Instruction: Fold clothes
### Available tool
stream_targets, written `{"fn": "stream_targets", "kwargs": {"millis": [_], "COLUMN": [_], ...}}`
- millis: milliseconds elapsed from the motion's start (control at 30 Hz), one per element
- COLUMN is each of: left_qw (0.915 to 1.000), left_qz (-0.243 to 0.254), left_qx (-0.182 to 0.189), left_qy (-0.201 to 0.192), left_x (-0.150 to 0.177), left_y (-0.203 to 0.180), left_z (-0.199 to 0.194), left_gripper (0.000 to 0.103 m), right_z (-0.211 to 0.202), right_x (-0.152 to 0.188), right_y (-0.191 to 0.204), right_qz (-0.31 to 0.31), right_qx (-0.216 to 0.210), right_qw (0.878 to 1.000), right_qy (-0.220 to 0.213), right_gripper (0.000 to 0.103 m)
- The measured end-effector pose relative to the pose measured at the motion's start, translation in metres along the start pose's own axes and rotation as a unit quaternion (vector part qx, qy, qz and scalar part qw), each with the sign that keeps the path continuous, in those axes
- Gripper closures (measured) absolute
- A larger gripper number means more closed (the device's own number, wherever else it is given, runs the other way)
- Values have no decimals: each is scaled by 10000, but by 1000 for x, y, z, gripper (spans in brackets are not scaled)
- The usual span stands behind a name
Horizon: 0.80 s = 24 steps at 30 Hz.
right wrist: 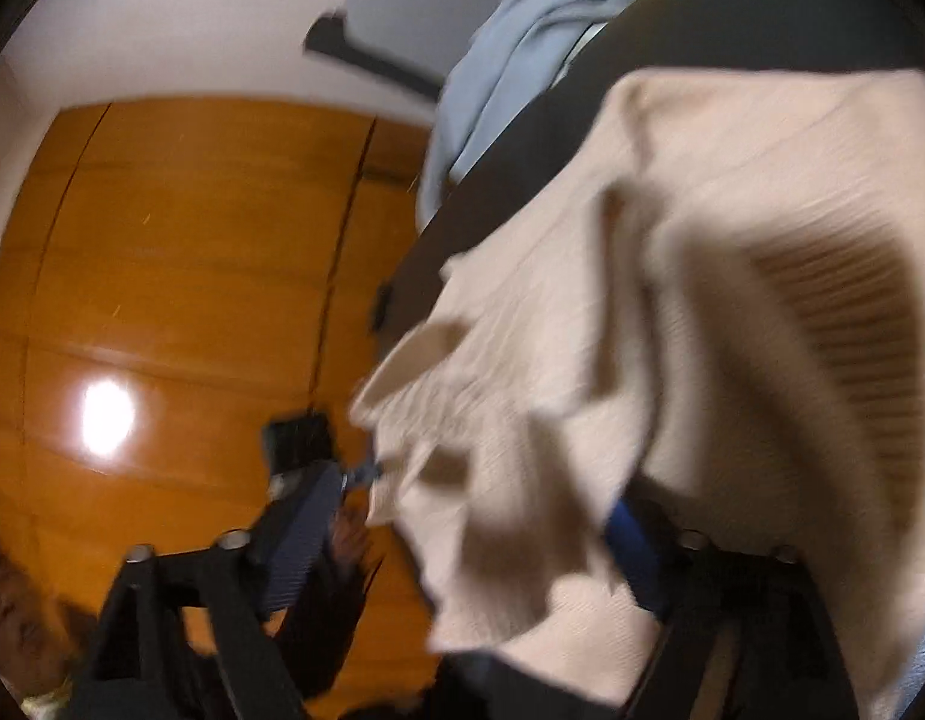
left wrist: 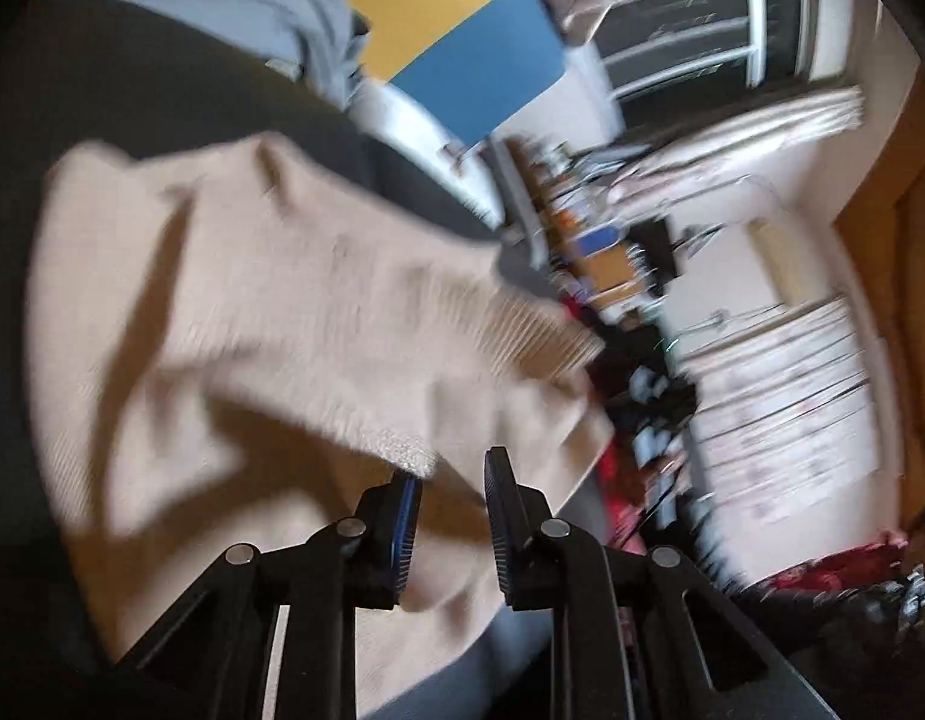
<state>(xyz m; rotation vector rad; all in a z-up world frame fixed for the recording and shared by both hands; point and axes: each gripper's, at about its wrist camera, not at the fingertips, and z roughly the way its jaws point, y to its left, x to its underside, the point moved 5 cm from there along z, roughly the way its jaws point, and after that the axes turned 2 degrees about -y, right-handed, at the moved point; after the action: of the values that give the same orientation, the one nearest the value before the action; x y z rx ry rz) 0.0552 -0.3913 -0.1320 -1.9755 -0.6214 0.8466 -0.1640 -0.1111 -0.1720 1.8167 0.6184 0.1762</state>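
Your left gripper (left wrist: 450,516) hangs with its jaws parted and nothing between them, just above the rumpled beige ribbed-knit sweater (left wrist: 234,312) that lies on the dark tabletop (left wrist: 132,78). Your right gripper (right wrist: 462,546) has sweater cloth bunched across its fingers, and the blur hides whether they pinch it. A pale blue-grey garment (right wrist: 522,18) is heaped at the table's far edge, above the glossy orange wooden floor (right wrist: 180,252).

Glossy wooden floor (right wrist: 180,276); window (left wrist: 708,36); blurred cluttered shelf (left wrist: 588,240).
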Motion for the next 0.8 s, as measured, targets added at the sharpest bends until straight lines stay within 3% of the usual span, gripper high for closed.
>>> {"fn": "stream_targets", "kwargs": {"millis": [67,100,167,233,267,300,333,433,500,600,700,800], "left_qw": [9991,9964,9848,9672,9585,9550,9575,9804,9930,9985,9984,9961], "left_qz": [-109,-362,-938,-1567,-1780,-1852,-1769,-855,-384,-293,-263,-181], "left_qx": [380,566,803,644,467,301,199,-555,-686,-469,-113,-149], "left_qy": [-175,-521,-1225,-1890,-2177,-2297,-2272,-1683,-877,-29,493,850], "left_x": [-14,-28,-53,-66,-69,-68,-66,-47,-26,3,23,28], "left_y": [-4,2,19,46,57,64,65,50,39,29,16,11], "left_z": [1,-5,-17,-34,-43,-51,-55,-55,-41,-28,-15,5], "left_gripper": [84,84,84,84,84,84,84,82,81,79,76,75], "right_z": [2,1,-8,-24,-30,-35,-39,-39,-33,-26,-4,13], "right_x": [-5,-11,-29,-47,-53,-57,-60,-55,-51,-35,-16,-8], "right_y": [5,6,6,1,-4,-10,-15,-13,-4,1,9,18], "right_qz": [23,122,300,626,776,881,966,774,504,272,89,-92], "right_qx": [-161,-394,-816,-1478,-1612,-1591,-1502,-1088,-822,-773,-690,-608], "right_qw": [9999,9991,9936,9758,9672,9615,9581,9691,9793,9907,9965,9981], "right_qy": [-10,-105,-718,-1483,-1800,-2061,-2239,-2076,-1779,-1090,-474,-19], "right_gripper": [7,7,6,0,0,0,0,0,0,0,0,0]}}
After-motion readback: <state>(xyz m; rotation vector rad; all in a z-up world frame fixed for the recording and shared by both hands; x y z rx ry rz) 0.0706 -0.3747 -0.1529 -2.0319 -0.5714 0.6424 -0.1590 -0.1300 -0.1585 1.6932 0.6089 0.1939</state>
